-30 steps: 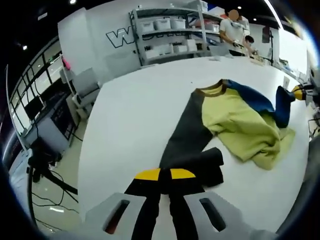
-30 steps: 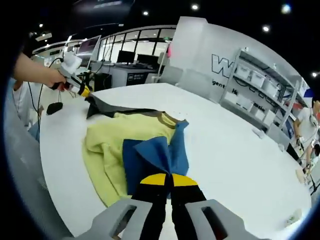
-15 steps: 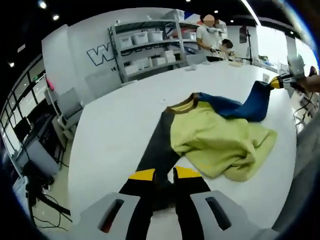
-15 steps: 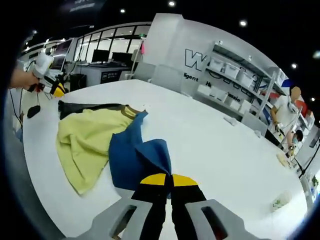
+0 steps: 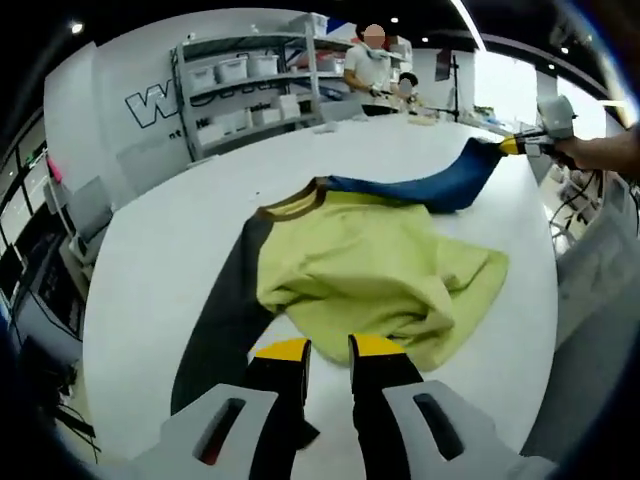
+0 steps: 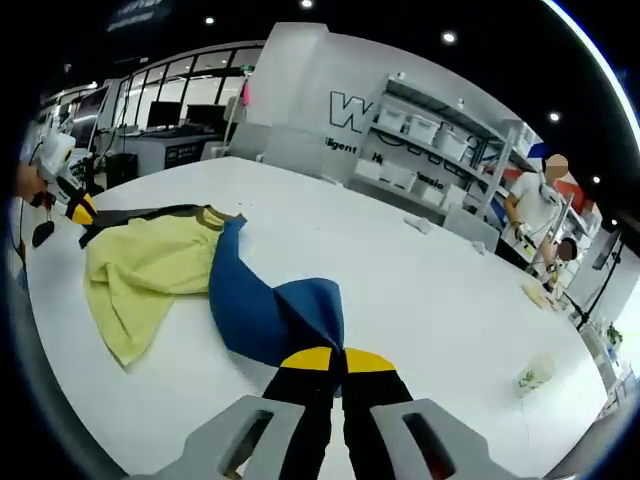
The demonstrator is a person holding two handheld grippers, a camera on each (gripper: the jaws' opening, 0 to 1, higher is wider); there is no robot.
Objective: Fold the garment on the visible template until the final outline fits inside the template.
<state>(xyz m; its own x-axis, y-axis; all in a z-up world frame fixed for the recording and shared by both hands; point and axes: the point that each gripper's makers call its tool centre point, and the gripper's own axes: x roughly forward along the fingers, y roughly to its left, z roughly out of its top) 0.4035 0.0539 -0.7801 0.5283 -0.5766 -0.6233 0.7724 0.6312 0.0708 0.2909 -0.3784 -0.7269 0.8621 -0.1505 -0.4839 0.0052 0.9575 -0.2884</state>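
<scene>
Left gripper view: the garment (image 5: 370,265) is seen spread on the white table (image 5: 150,260), its yellow-green body in the middle, the dark grey sleeve (image 5: 225,320) drawn toward the camera and the blue sleeve (image 5: 440,185) stretched away. No print can be read on the cloth; on the far wall large letters beginning with "W" (image 5: 145,103) are made out, the rest being hidden by the shelving (image 5: 250,85). Compared with a second ago, the garment is pulled out flatter and both sleeves are extended. The grey cuff is pinched by the left gripper (image 5: 328,352), whose jaws are nearly closed on it. In the right gripper view, the blue cuff is clamped between the closed jaws of the right gripper (image 6: 328,358). Both grippers are held low over the table, well apart.
</scene>
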